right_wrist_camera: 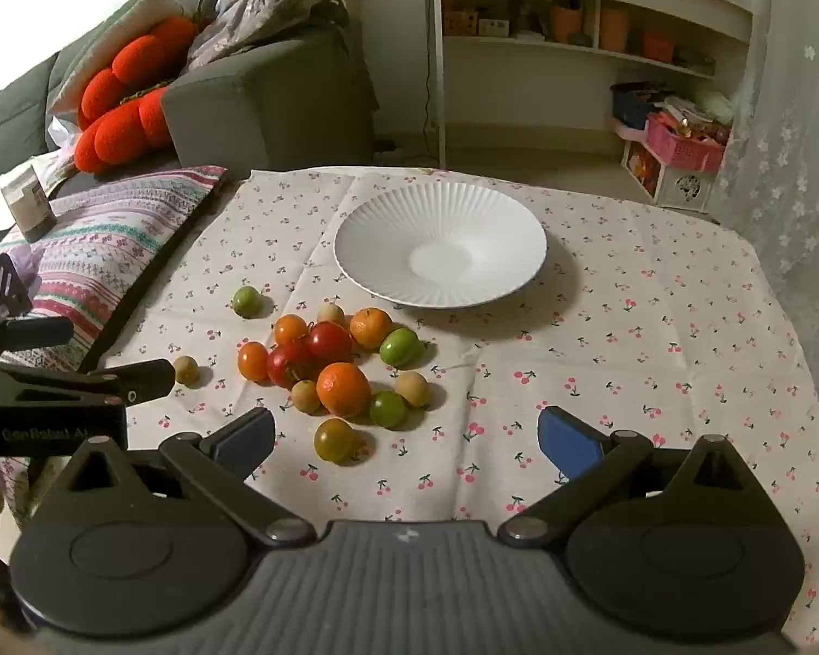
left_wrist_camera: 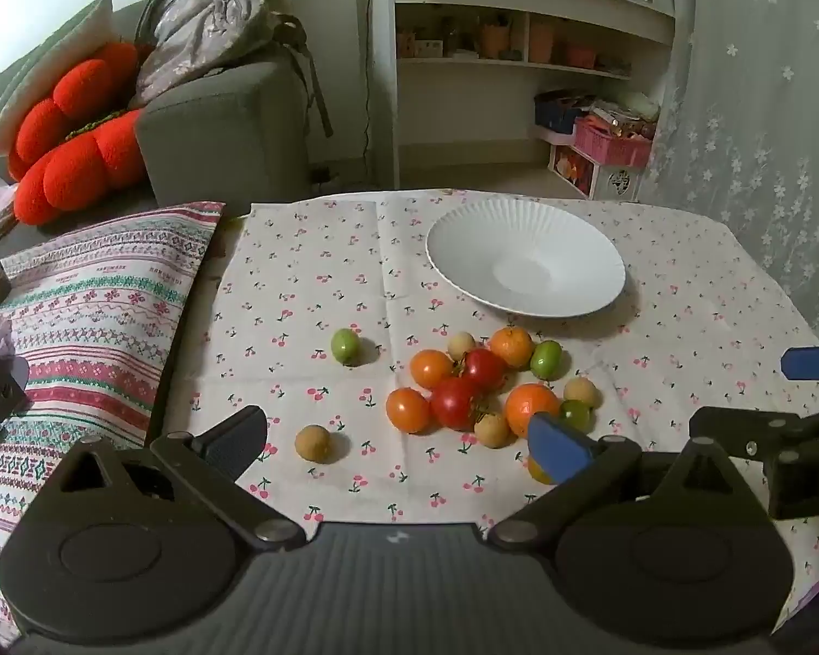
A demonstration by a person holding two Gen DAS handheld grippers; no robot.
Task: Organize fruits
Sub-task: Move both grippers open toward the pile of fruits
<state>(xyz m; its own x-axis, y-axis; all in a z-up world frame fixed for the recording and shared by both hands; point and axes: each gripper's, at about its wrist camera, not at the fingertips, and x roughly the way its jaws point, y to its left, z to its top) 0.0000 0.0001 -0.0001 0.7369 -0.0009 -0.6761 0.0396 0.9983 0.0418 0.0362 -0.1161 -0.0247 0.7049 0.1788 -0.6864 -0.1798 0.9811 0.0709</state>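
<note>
A pile of small fruits (left_wrist_camera: 464, 387) (right_wrist_camera: 327, 365) lies on the cherry-print cloth: red and orange tomatoes, two oranges, green plums and tan longans. One green plum (left_wrist_camera: 345, 345) (right_wrist_camera: 245, 300) and one tan longan (left_wrist_camera: 312, 442) (right_wrist_camera: 186, 370) lie apart to the left. A yellow-green tomato (right_wrist_camera: 334, 439) sits nearest the front. Behind the pile stands a white ribbed plate (left_wrist_camera: 524, 256) (right_wrist_camera: 439, 243) with nothing on it. My left gripper (left_wrist_camera: 398, 445) hovers open in front of the pile. My right gripper (right_wrist_camera: 407, 439) is open too, over bare cloth right of the yellow-green tomato.
A striped cushion (left_wrist_camera: 82, 305) (right_wrist_camera: 109, 240) lies along the table's left side, with a small jar (right_wrist_camera: 27, 202) on it. A grey sofa with a red flower pillow (left_wrist_camera: 76, 142) and a white bookshelf (right_wrist_camera: 589, 54) stand behind. A curtain (left_wrist_camera: 764, 109) hangs at right.
</note>
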